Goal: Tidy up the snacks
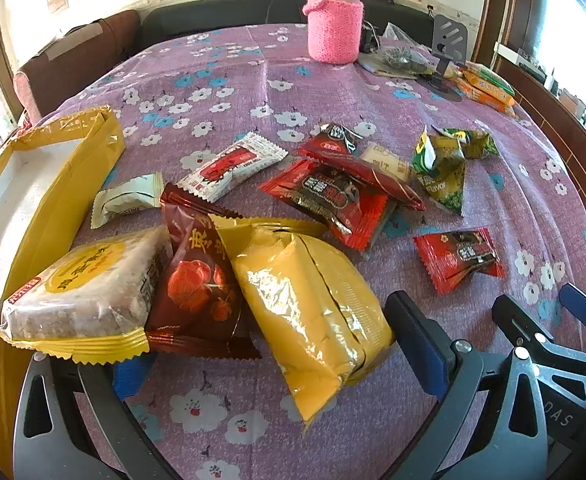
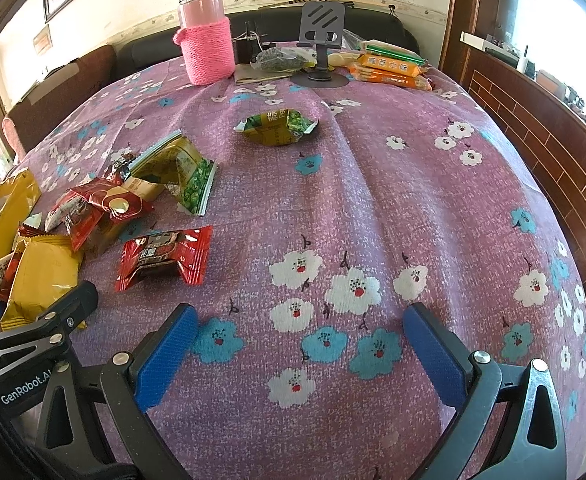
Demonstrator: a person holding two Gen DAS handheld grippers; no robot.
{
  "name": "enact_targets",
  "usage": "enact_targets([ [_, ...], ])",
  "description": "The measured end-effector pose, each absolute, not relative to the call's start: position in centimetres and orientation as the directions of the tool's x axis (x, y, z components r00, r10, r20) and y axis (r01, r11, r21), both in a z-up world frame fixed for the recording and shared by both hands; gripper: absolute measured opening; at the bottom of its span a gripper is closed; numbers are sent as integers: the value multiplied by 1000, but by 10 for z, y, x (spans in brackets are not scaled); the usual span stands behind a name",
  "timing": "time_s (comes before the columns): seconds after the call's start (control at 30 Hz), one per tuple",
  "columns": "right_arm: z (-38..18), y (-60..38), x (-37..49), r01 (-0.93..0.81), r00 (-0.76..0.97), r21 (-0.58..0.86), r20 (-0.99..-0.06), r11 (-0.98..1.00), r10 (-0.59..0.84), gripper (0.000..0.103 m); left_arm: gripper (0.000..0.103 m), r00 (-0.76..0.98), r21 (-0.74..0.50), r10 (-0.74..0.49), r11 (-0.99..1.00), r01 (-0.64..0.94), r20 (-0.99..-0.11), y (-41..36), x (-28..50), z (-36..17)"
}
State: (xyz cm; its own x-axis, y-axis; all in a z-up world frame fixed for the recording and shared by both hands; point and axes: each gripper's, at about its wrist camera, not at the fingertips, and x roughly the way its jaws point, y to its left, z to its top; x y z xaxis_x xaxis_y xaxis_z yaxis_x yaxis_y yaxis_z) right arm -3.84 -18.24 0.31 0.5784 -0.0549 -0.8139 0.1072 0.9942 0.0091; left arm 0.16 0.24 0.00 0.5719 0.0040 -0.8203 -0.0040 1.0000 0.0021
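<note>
Snacks are being gathered from a purple floral tablecloth (image 2: 373,184) toward a yellow cardboard box with a white inside (image 1: 65,184), which is lying at the left edge of the table. The left gripper (image 1: 277,344) is being held with its blue-padded jaws spread wide around a cluster of three packets: a plump yellow foil packet (image 1: 313,312), a dark red foil packet printed with flowers (image 1: 197,280) and a clear-wrapped round cake with a yellow label (image 1: 85,292). No pad is seen pressing on any wrapper, so nothing is judged to be held; the left pad is largely hidden beneath the cake. The step in hand is judged to be the approach for a pick, most likely of the yellow foil packet, which is lying between the fingers and just beside the box.

The right gripper (image 2: 301,344) is being held released and empty over bare cloth, its jaws wide apart. A red packet with a dark chocolate picture (image 2: 165,256) is lying near it, and a green crumpled packet (image 2: 277,126) is lying well apart, farther up the table.

For the next move, the left jaws would need to be closed on one packet alone, since the neighbours are overlapping and could be dragged along. Slippery foil may be expected to slide under a shallow grip.
</note>
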Motion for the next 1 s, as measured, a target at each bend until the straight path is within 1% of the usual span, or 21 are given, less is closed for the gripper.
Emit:
enact_targets([
  [0.47, 2, -183, -41, 107, 579, 11, -813, 994, -54, 103, 103, 549, 7, -26, 998, 59, -835, 2, -11, 1],
  [0.6, 2, -182, -40, 107, 579, 11, -814, 994, -53, 103, 103, 515, -15, -72, 993, 115, -854, 2, -13, 4],
  [0.67, 2, -182, -40, 107, 579, 11, -814, 994, -53, 103, 99, 519, -75, -144, 985, 152, -842, 5, -27, 11],
  [0.73, 2, -182, -40, 107, 579, 10, -814, 994, -54, 103, 98, 562, -107, -194, 977, 184, -804, 11, -45, 27],
  [0.77, 2, -182, -40, 107, 579, 10, -814, 994, -54, 103, 98, 604, -112, -215, 972, 205, -767, 15, -57, 40],
  [0.8, 2, -183, -40, 107, 579, 10, -814, 994, -54, 103, 98, 651, -106, -228, 969, 222, -724, 20, -69, 54],
  [0.83, 2, -183, -41, 107, 579, 11, -814, 994, -53, 103, 98, 714, -94, -241, 966, 239, -658, 29, -86, 75],
  [0.93, 3, -183, -41, 107, 579, 11, -814, 994, -53, 103, 99, 806, -107, -281, 958, 265, -520, 58, -120, 119],
  [1.0, 2, -183, -41, 107, 579, 11, -814, 994, -53, 103, 99, 835, -125, -295, 955, 268, -464, 84, -130, 142],
])
